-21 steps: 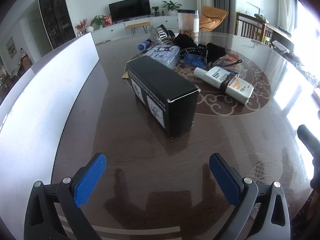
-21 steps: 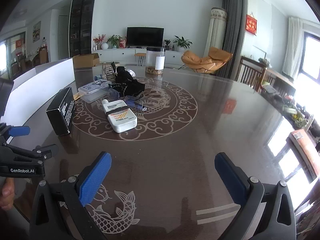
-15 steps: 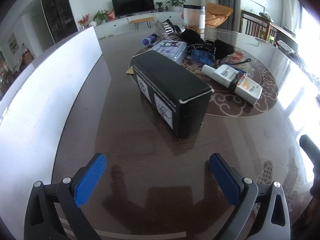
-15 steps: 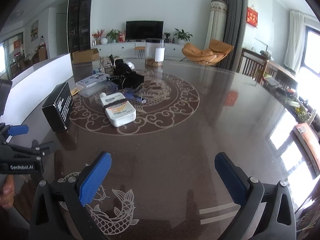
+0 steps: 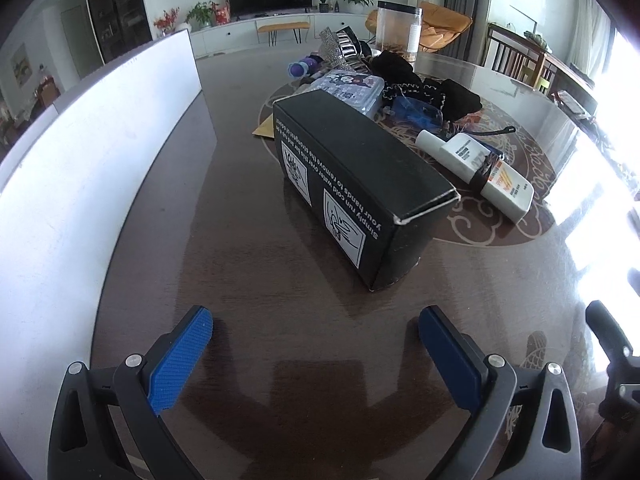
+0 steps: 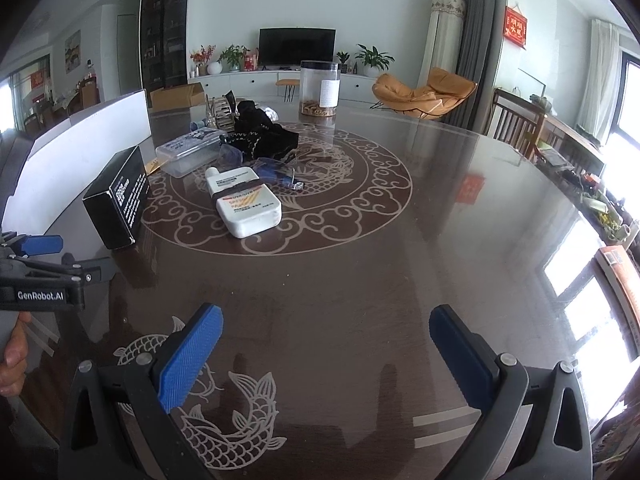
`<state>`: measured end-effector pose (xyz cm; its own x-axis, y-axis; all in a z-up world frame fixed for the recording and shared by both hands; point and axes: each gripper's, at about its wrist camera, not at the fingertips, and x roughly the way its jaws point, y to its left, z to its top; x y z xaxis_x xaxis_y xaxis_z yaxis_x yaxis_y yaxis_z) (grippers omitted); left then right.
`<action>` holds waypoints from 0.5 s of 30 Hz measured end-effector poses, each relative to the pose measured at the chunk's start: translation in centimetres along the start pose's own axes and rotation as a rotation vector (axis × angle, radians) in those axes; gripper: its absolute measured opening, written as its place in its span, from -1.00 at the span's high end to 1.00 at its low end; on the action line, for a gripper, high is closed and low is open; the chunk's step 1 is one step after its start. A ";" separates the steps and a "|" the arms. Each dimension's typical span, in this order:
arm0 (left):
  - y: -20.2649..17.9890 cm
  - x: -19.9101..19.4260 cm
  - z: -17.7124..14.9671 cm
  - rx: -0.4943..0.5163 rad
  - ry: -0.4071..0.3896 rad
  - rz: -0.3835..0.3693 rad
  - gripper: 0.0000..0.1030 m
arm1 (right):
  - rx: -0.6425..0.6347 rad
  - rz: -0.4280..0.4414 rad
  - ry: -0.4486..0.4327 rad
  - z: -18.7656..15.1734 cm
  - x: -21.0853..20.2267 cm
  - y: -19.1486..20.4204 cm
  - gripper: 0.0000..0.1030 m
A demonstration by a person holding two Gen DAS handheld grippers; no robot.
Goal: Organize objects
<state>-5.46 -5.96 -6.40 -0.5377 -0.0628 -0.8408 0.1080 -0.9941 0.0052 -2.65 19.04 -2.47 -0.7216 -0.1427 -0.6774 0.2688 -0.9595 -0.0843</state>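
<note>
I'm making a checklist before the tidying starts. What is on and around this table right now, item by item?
black box: 1, black with white print, near edge of the table, ahead of the left gripper
white bottle: 1, white with orange label and a dark band, lying beside the box
clear plastic case: 1, transparent, behind the box
black cloth: 1 heap, black with pale trim, behind the bottle
blue bag: 1, blue and clear, between cloth and bottle
clear jar: 1, transparent with black lid, far side
table: 1, dark brown, pale dragon and fish pattern
white board: 1, white, upright along the table's left edge
left gripper: 1, blue pads, open, empty
right gripper: 1, blue pads, open, empty
</note>
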 end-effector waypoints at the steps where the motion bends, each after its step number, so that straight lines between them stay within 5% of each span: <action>1: 0.1 0.0 0.0 0.000 -0.002 -0.002 -1.00 | 0.000 0.001 0.002 0.0 0.1 0.0 -1.00; 15: 0.0 0.1 0.1 0.035 -0.021 -0.024 -1.00 | -0.006 0.018 0.033 -0.2 1.0 0.3 -1.00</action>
<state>-5.59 -5.99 -6.44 -0.5570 -0.0407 -0.8295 0.0658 -0.9978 0.0047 -3.17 18.65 -3.35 -0.6949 -0.1521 -0.7028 0.2859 -0.9552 -0.0760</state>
